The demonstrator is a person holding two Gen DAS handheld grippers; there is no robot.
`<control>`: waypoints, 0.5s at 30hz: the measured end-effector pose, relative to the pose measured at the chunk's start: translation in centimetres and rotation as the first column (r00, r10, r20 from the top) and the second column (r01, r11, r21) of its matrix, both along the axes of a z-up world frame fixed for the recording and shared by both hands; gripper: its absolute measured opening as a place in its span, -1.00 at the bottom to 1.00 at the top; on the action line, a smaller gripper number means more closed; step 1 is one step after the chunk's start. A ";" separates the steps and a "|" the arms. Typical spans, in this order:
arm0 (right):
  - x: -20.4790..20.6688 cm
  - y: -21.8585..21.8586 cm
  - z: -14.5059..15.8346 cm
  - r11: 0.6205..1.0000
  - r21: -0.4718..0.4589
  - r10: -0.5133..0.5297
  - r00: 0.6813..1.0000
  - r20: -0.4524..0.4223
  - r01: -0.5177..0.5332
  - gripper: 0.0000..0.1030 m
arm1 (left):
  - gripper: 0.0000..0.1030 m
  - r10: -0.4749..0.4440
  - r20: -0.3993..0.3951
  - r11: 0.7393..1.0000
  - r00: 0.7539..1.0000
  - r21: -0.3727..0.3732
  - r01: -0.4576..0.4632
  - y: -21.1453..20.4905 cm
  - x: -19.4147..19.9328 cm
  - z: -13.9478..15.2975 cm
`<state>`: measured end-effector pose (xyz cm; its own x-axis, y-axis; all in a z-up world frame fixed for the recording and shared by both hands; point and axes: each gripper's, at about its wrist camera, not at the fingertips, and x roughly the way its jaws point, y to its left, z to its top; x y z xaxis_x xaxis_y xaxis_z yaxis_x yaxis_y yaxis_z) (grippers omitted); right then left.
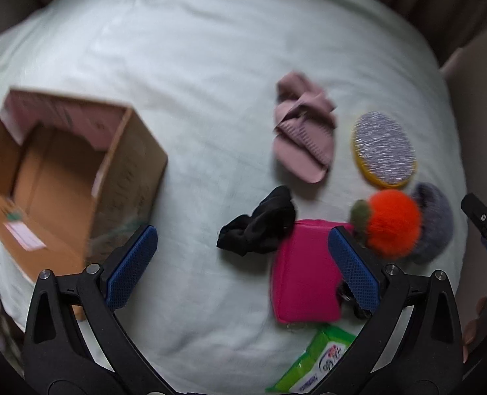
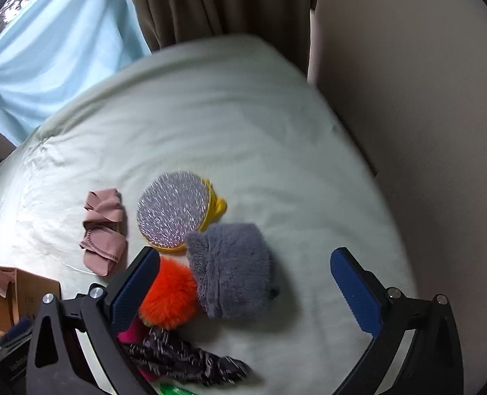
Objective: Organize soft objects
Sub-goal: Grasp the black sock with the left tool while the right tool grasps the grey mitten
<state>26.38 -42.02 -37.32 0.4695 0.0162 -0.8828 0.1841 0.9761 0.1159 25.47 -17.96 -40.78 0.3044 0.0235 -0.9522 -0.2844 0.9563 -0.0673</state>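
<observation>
Both the left tool (image 1: 243, 260) and right tool (image 2: 245, 291) are held spread and empty above soft items scattered on a bed (image 1: 194, 82) beside an open cardboard box (image 1: 62, 177).

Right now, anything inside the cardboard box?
The cardboard box is open; the visible floor is bare cardboard, with only labels stuck on its near wall. Its near corner is hidden by that wall.

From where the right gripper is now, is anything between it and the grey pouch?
Nothing visible. The right gripper is open and the grey pouch lies on the bed between its fingers. The orange pompom touches the pouch's left side, next to the left finger, so a grasp might catch it too.
</observation>
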 end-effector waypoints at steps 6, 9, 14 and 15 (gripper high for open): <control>1.7 0.2 -4.2 0.999 0.051 0.010 0.997 -0.077 -0.006 1.00 | 0.96 0.078 -0.064 0.996 0.995 -0.045 -0.081 1.2 0.9 -3.9; 2.0 0.1 -5.2 0.997 0.076 0.002 0.996 -0.089 0.005 0.88 | 0.85 0.109 -0.080 0.989 0.991 -0.093 -0.116 1.8 1.2 -5.5; 2.2 -0.9 -7.0 0.984 0.171 -0.030 0.992 -0.121 0.050 0.47 | -0.05 0.124 -0.082 0.970 0.989 -0.198 -0.138 2.5 1.8 -7.1; 2.1 -1.1 -7.2 0.981 0.183 -0.040 0.991 -0.125 0.062 0.44 | -0.17 0.111 -0.100 0.970 0.989 -0.206 -0.130 2.5 2.1 -7.5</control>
